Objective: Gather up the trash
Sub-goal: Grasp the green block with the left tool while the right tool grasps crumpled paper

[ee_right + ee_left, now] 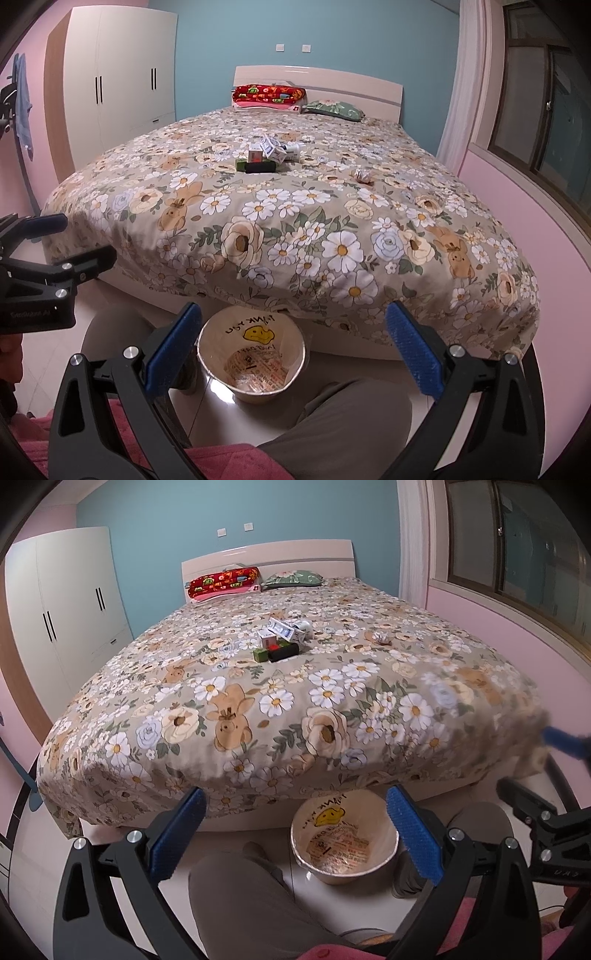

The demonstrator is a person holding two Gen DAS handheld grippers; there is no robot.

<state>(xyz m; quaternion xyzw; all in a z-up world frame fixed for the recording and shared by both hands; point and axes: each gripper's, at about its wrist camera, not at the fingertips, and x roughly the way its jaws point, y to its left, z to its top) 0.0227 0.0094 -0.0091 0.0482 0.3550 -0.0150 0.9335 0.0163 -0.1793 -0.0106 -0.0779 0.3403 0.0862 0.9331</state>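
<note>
A pile of trash (282, 639) lies mid-bed: small boxes, a black and green carton, a crumpled wrapper and a white bottle; it also shows in the right wrist view (266, 155). A crumpled paper ball (381, 638) lies apart to the right (362, 175). A bin lined with a smiley-face bag (344, 843) stands on the floor at the foot of the bed (252, 360). My left gripper (295, 834) is open and empty above the bin. My right gripper (293, 350) is open and empty, also near the bin.
The bed with a floral cover (258, 709) fills the middle. Pillows (221, 582) lie at the headboard. A white wardrobe (62, 605) stands left, a window (517, 554) right. The person's knees (236, 897) are below the grippers.
</note>
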